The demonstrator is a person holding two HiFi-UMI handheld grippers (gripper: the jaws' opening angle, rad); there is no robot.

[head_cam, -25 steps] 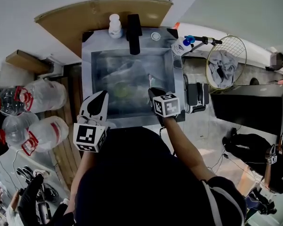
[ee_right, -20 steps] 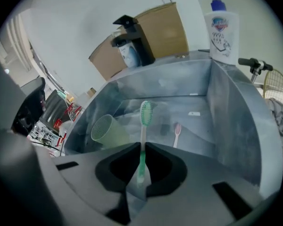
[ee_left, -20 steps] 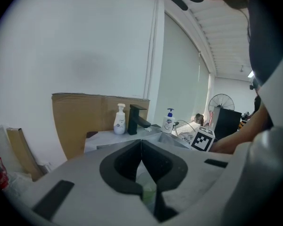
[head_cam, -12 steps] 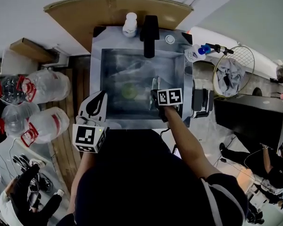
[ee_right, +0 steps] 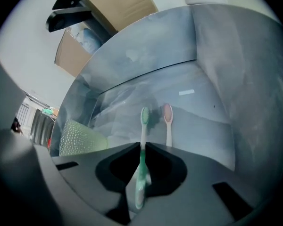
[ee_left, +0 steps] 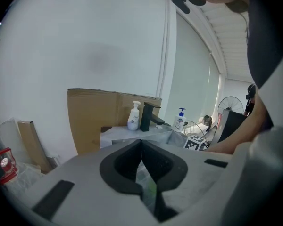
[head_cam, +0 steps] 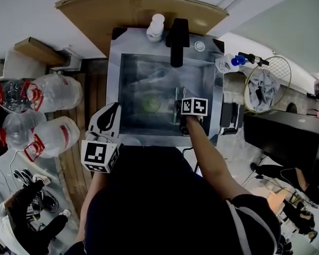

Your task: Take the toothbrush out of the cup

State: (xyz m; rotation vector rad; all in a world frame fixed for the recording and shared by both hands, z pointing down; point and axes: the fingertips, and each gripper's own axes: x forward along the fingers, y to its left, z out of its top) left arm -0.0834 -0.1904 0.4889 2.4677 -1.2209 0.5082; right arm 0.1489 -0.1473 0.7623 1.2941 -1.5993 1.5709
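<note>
In the right gripper view a green toothbrush (ee_right: 143,135) stands between the jaws of my right gripper (ee_right: 140,147), which is shut on its handle, head pointing away. It is outside the dotted green cup (ee_right: 80,138), which stands to the left on the sink floor. A pink toothbrush (ee_right: 168,124) lies flat on the floor just right of the green one. From the head view the right gripper (head_cam: 178,108) is low inside the steel sink (head_cam: 115,89), right of the cup (head_cam: 150,104). My left gripper (head_cam: 106,122) hangs over the sink's front left rim, shut and empty.
A black faucet (head_cam: 178,33) and a white pump bottle (head_cam: 156,27) stand on the sink's back rim, a blue-capped bottle (head_cam: 227,64) at its right corner. Large water jugs (head_cam: 53,92) sit on the floor at left. A wire basket with a cloth (head_cam: 266,86) is at right.
My right gripper has sunk lower into the sink with the green toothbrush, its marker cube looking smaller. The left gripper has stayed where it was.
</note>
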